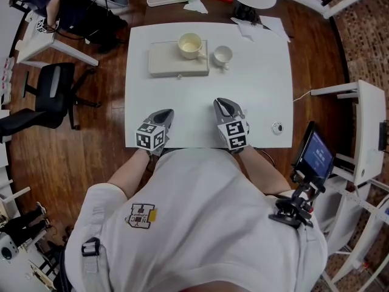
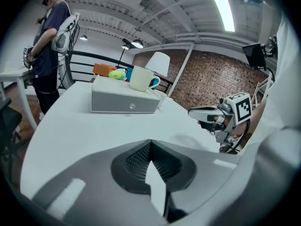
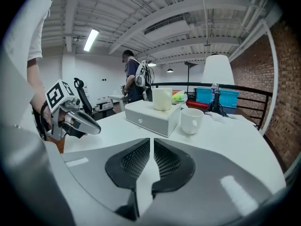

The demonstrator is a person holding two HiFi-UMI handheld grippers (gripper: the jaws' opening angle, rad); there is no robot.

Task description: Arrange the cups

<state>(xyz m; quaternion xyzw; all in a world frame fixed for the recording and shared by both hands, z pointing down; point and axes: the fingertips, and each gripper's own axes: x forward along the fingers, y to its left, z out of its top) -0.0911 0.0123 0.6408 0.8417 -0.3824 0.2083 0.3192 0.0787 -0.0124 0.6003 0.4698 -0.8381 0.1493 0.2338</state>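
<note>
A tall cream mug [image 1: 190, 45] stands on a flat pale grey box [image 1: 176, 64] at the far middle of the white table [image 1: 261, 84]. A small white cup [image 1: 222, 55] sits on the table just right of the box. Both grippers hover at the near edge, well short of the cups. My left gripper [image 1: 163, 114] is shut and empty, its pads meeting at the tip [image 2: 150, 144]. My right gripper [image 1: 223, 104] is all but closed, with only a thin slit between its pads [image 3: 151, 142] and nothing in it. The right gripper view shows the mug [image 3: 162, 98], box [image 3: 153, 117] and small cup [image 3: 192, 120] ahead.
A small round object [image 1: 277, 127] with a thin cable lies near the table's right edge. Crumpled papers [image 1: 261, 26] lie at the far right corner. A black office chair [image 1: 51, 96] stands left of the table, and a tablet on a stand [image 1: 315, 154] to the right. A person [image 2: 49, 41] stands behind.
</note>
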